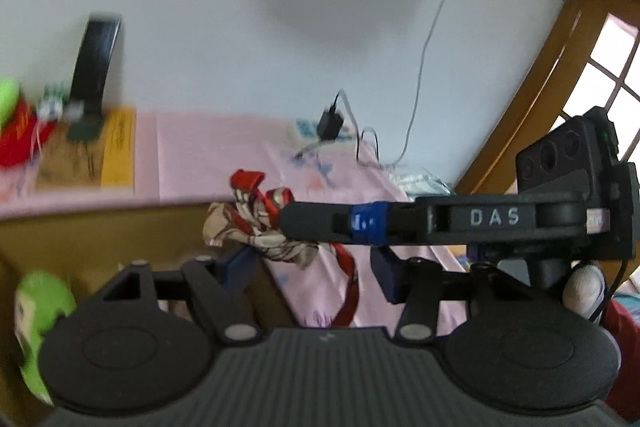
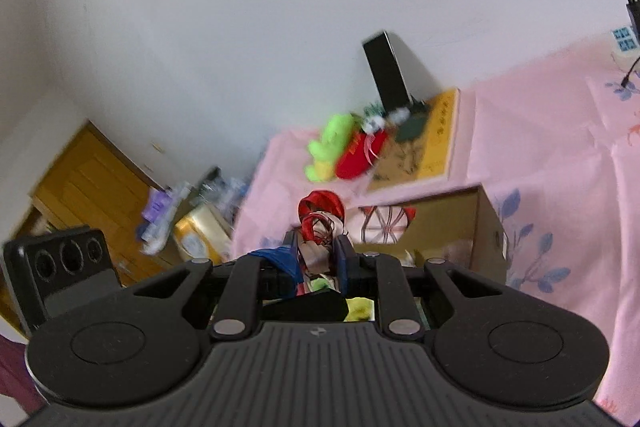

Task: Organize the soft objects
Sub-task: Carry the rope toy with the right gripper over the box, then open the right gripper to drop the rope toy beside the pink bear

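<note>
A pink sheet (image 2: 540,155) covers the worktop, with an open cardboard box (image 2: 460,223) on it. Behind the box lie a yellow-edged board (image 2: 424,151), a green plush (image 2: 330,147) and a red plush (image 2: 358,157). The right gripper (image 2: 320,247) has its jaws clamped on the red-patterned scarf (image 1: 256,227), held above the box. The left gripper (image 1: 312,267) has its jaws half-wide beneath the scarf; whether they grip it is unclear.

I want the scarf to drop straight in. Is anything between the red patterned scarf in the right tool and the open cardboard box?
Nothing visible. The right tool holds the red and cream patterned scarf just in front of the open brown cardboard box, whose top is uncovered.
</note>
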`<action>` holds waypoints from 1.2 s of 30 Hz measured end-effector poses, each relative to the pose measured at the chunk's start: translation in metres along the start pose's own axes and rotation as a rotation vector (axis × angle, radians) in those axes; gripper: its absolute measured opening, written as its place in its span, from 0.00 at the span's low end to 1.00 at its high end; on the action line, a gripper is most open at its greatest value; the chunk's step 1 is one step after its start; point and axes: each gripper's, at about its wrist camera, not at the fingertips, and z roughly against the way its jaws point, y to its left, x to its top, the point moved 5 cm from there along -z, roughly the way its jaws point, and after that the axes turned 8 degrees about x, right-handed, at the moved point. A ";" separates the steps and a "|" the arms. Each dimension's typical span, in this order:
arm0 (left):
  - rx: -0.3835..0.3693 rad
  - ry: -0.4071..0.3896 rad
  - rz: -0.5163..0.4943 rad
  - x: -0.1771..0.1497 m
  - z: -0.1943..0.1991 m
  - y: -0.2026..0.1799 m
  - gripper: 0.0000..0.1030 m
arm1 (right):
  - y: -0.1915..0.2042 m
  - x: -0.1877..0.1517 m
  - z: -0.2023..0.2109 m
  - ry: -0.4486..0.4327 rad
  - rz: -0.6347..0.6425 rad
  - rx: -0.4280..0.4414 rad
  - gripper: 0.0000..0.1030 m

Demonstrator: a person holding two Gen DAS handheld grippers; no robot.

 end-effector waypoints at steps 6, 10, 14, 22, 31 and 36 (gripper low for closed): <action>-0.127 0.130 0.134 -0.033 -0.031 0.029 0.50 | -0.013 -0.030 -0.016 0.046 0.021 -0.166 0.00; -0.179 0.189 0.183 -0.048 -0.057 0.043 0.50 | -0.022 -0.036 -0.028 0.068 0.060 -0.270 0.00; -0.167 0.243 0.193 -0.049 -0.080 0.058 0.52 | -0.025 -0.034 -0.051 0.061 0.123 -0.352 0.00; -0.158 0.285 0.149 -0.057 -0.076 0.081 0.57 | -0.038 -0.033 -0.089 0.079 0.196 -0.510 0.00; -0.138 0.255 0.061 -0.057 -0.051 0.095 0.61 | -0.049 -0.037 -0.107 0.209 0.270 -0.632 0.00; -0.102 0.197 -0.015 -0.048 -0.040 0.102 0.62 | -0.047 -0.041 -0.099 0.274 0.300 -0.650 0.00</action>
